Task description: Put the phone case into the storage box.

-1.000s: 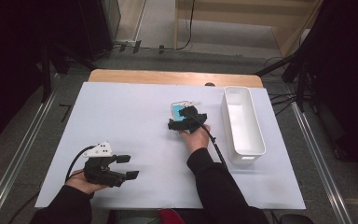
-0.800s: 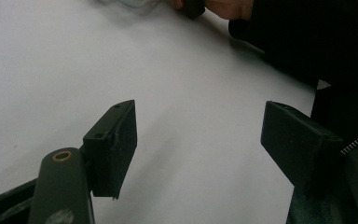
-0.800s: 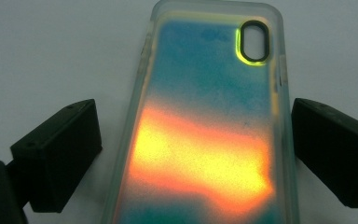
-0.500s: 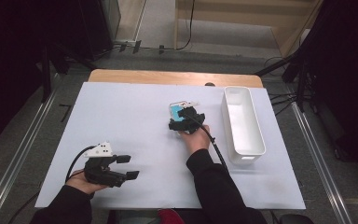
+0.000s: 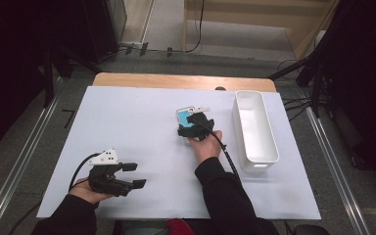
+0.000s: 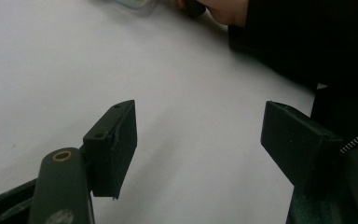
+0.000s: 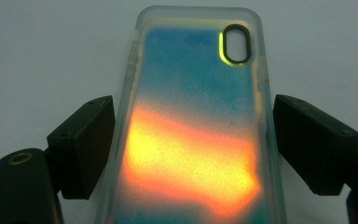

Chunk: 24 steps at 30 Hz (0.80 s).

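Iridescent phone case lay flat at the table's 1 o'clock, beside the white bin; the right gripper had crept forward, jaws spread astride it, likely about to pinch. Left gripper idled spread at 7 o'clock.

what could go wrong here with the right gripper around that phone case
The right gripper is open, its fingers flanking the phone case, which lies flat on the white table cover. Closing on the thin, flexible edges could make the case bow or pop out. The fingers sit near its lower end, so a lift might let the far end droop. The white bin stands close on one side; a swing could bump it.
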Tool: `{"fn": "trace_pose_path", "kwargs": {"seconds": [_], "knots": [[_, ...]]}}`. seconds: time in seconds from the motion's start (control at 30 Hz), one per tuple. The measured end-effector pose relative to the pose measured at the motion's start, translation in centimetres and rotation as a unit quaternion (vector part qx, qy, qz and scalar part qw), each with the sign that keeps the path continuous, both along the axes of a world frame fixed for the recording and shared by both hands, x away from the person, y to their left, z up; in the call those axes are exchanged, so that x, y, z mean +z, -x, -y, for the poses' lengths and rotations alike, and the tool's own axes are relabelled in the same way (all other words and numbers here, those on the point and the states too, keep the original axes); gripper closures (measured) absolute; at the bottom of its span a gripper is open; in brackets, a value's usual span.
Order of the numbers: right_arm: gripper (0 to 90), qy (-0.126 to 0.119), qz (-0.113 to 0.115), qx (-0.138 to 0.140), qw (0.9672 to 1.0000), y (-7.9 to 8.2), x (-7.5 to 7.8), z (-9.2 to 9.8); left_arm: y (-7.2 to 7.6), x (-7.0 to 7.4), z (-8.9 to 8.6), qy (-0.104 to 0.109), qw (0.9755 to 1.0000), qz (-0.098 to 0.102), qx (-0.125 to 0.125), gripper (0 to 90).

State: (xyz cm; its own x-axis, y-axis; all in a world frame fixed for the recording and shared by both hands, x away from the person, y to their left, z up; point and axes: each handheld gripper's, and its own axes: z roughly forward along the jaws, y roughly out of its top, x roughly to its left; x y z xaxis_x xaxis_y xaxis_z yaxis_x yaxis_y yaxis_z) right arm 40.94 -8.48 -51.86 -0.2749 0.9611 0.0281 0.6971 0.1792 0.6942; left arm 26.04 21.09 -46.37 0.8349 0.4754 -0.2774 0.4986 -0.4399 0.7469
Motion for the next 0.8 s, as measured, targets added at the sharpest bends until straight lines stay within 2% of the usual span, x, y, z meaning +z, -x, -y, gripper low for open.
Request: {"fn": "trace_pose_path", "kwargs": {"seconds": [0.37,0.53,0.8], "knots": [[15.2,-0.004,-0.005,0.009,0.9999,-0.1,0.2,0.4,0.0,0.0,-0.1,0.004,1.0,-0.003,0.004,26.8],[15.2,-0.018,-0.011,0.006,0.9998,-0.1,0.7,0.9,-0.1,0.0,-0.1,0.006,1.0,-0.002,0.004,26.8],[15.2,-0.054,-0.01,0.02,0.9983,0.3,2.7,1.8,-0.1,0.1,-0.2,0.001,1.0,-0.004,0.006,26.8]]}}
